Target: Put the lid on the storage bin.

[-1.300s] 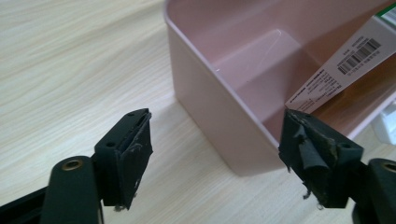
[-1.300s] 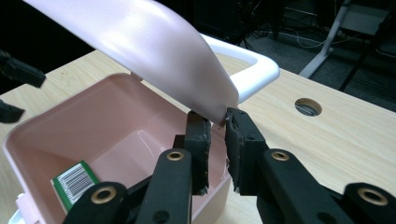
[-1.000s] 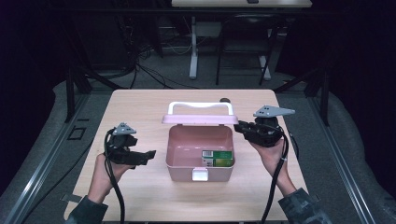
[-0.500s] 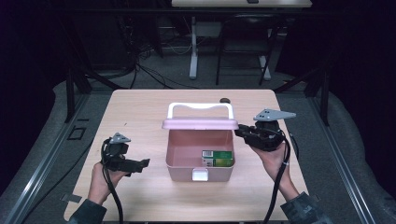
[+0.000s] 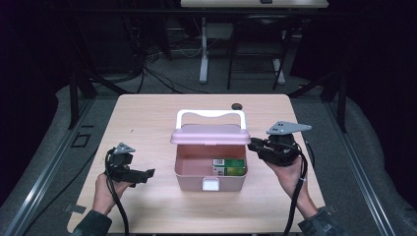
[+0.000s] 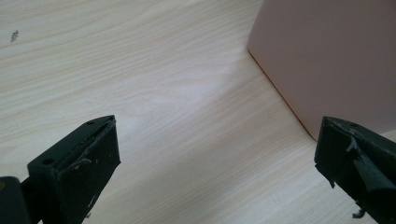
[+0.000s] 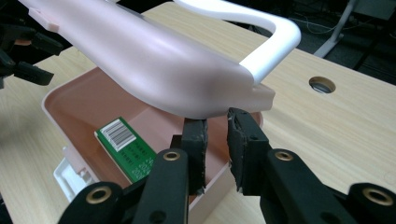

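The pale wooden worktop [image 5: 147, 118] carries a pink plastic box [image 5: 210, 169] with a hinged pink lid [image 5: 210, 136] and a white handle [image 5: 210, 114]. The box sits between the two hand-held grippers, nearer the right one.

The lid is raised, and the right hand-held gripper [image 7: 215, 140] meets it at the corner closest to itself. Its jaws are nearly closed, with a narrow gap between the pads just under the lid's rim. The right gripper view does not make clear whether the pads pinch the rim or only prop it from below.

The left hand-held gripper [image 6: 217, 154] rests low over bare wood with its jaws spread as wide as they go. They have just been opening, and nothing lies between them. The pink side wall of the box rises just ahead of its far jaw, not touching.

Inside the box, below and ahead of the right hand-held gripper, lies a small green carton [image 7: 126, 149] with a white barcode label, flat on the floor against the near wall.

The main risk is the lid: if the hold is only a prop on one corner, a small slip of that hand could let it drop shut. The light box could also skate or tip back, since the left hand-held gripper is not steadying it. A small white front latch [image 5: 210, 184] hangs loose and could catch a jaw.
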Demonstrator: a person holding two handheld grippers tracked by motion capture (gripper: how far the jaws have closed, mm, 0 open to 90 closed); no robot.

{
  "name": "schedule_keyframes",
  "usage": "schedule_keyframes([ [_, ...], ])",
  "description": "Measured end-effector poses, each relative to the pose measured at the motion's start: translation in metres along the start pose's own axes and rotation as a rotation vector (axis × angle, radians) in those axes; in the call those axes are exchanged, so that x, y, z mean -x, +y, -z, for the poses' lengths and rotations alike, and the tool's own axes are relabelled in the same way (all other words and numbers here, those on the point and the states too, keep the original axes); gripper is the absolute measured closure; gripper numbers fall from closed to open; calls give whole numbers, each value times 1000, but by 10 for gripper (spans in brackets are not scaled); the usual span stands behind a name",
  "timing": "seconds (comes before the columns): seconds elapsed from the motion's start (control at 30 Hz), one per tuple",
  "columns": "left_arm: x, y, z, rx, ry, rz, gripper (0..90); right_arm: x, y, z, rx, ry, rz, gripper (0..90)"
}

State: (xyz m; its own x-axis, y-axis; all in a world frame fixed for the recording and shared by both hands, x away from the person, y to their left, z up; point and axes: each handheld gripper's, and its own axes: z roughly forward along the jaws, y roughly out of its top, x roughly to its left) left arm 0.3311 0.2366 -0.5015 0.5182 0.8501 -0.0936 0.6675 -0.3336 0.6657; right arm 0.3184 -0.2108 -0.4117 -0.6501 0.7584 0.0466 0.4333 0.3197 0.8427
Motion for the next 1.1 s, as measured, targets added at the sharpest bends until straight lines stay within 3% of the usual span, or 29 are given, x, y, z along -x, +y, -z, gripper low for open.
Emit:
schedule_keyframes([
  [0.47,2,-1,-3,-15,-9,-8,1,-6,-15,0,-28,13,-7,754],
  [0.53,2,-1,-5,-17,-10,-14,1,-8,-19,-1,-33,32,-14,747],
  [1.1,4,-1,-8,-46,-16,-40,1,-18,-35,-4,-52,64,-44,603],
])
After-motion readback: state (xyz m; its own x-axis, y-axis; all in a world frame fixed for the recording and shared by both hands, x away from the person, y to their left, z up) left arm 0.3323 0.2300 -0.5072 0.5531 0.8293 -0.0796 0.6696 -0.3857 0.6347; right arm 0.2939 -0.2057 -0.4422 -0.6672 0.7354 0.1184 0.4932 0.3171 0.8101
